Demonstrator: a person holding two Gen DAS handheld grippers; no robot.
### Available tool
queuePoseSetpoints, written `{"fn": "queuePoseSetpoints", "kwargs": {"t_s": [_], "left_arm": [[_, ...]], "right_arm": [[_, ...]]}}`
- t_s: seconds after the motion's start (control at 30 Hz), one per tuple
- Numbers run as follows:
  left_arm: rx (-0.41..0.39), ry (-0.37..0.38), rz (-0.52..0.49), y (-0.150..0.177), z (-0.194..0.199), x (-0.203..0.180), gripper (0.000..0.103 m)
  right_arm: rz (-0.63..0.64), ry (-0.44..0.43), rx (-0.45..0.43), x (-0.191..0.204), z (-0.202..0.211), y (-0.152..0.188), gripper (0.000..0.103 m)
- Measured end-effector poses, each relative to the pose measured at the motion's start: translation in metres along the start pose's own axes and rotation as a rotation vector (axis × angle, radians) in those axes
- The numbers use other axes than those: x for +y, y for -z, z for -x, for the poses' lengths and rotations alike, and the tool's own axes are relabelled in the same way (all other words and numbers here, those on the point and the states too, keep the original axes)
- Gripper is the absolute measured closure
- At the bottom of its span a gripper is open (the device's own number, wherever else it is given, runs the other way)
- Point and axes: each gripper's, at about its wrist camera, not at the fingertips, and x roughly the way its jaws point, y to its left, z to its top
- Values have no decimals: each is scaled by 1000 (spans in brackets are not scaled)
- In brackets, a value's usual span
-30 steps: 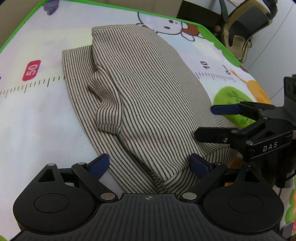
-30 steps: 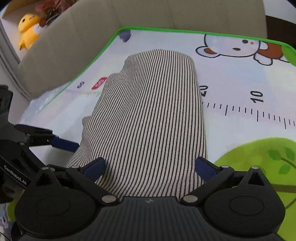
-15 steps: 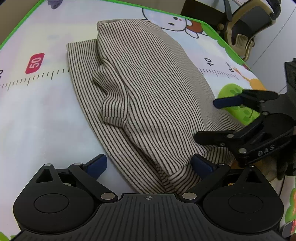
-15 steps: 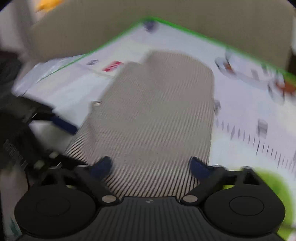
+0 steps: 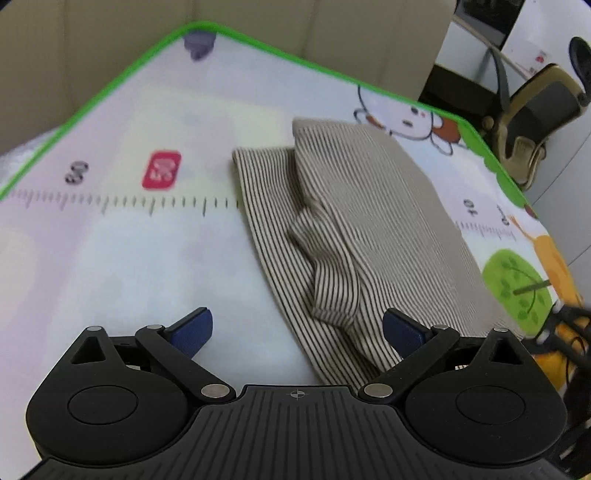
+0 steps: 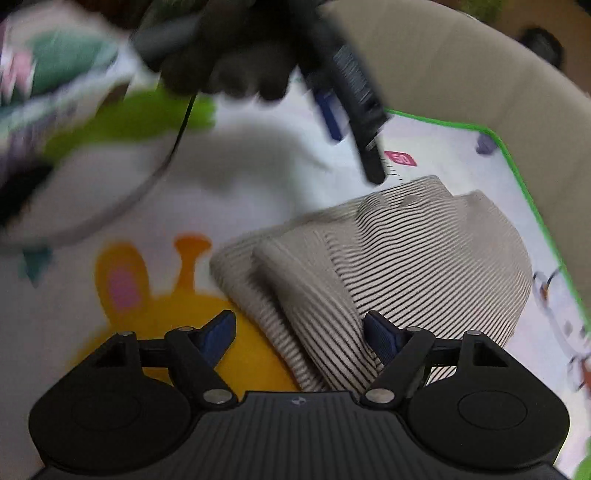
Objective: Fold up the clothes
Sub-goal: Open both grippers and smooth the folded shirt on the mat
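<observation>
A beige shirt with thin dark stripes (image 5: 388,229) lies folded into a long strip on the play mat (image 5: 110,266), one loose fold bunched along its left side. My left gripper (image 5: 297,332) is open above the strip's near left edge, touching nothing. My right gripper (image 6: 299,334) is open over the strip's near corner (image 6: 303,295). The cloth lies between its blue pads and they do not press on it. The right wrist view is blurred. At its top it shows the left gripper (image 6: 351,144) with a dark hand behind it. The right gripper (image 5: 557,317) is a blur at the left wrist view's right edge.
The mat has a green border (image 5: 295,59), ruler marks and cartoon prints. A beige sofa back (image 5: 332,29) rises behind it. An office chair (image 5: 535,103) stands past the mat's far right corner. Bare mat lies to the left of the shirt.
The right wrist view has rolled and swung, so the shirt now lies crosswise, and those jaws stand narrower. The left gripper drew back and up. The right gripper slid to that view's edge.
</observation>
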Motion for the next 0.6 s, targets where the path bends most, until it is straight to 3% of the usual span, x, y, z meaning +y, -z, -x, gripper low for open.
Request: {"fn": "queuePoseSetpoints", "kwargs": {"t_s": [0.1,0.27,0.47,0.53,0.6], "left_arm": [[-47,37,-102,1,11,-9,2],[-57,133,-336,13,19,-37,2],[-54,216,-598,41,27,-66,1],[-60,230,-680,51,30,-74,1],[-62,210,-737,61,28,-81,0]], "right_arm": [[-98,-3,31,-16,-6,1,36],[-584,-156,64,-82,-12,9,41],[-954,-296,70,-127,-21,34,41],[-1026,-325,72,-132,-22,40,41],[-1003,-315,72,-129,-18,37,41]]}}
